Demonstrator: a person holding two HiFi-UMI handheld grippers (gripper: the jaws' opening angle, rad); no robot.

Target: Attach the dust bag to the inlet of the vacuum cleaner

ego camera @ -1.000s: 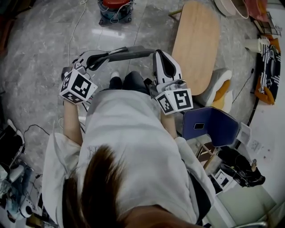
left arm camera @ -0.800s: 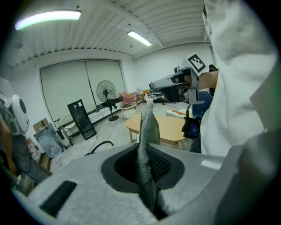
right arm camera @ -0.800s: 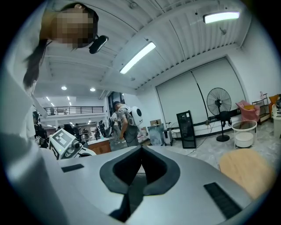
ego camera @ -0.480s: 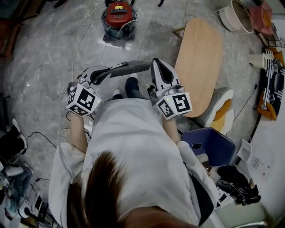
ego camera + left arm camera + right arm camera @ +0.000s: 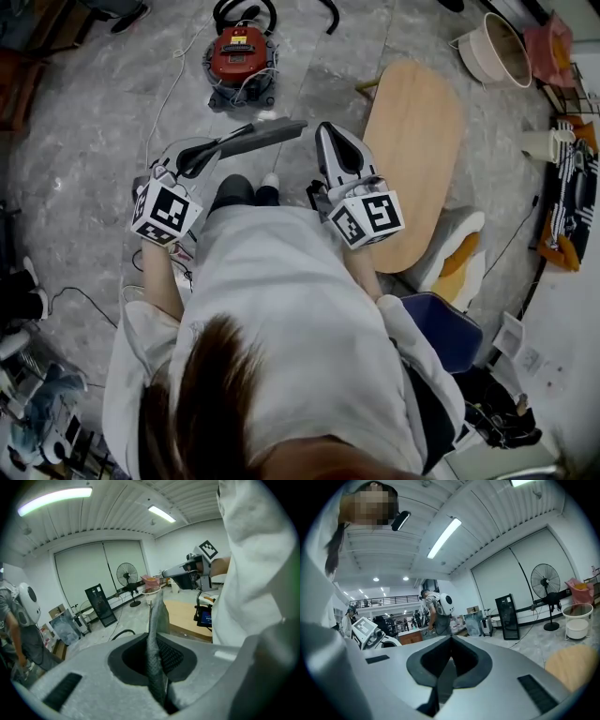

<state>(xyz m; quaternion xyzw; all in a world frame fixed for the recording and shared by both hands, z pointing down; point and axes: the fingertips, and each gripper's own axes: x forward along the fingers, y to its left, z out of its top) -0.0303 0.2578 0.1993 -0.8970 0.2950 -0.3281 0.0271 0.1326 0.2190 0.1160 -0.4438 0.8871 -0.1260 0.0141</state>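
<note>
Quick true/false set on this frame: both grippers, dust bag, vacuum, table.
1. The left gripper is clamped on the dust bag. True.
2. The right gripper grips the bag too. False: its jaws are together with nothing between them.
3. The bag is already on the vacuum cleaner. False: the bag is in the left gripper, well apart from the vacuum.
4. The vacuum cleaner is red and stands on the floor ahead of the person. True.
5. A wooden table stands on the person's right. True.
</note>
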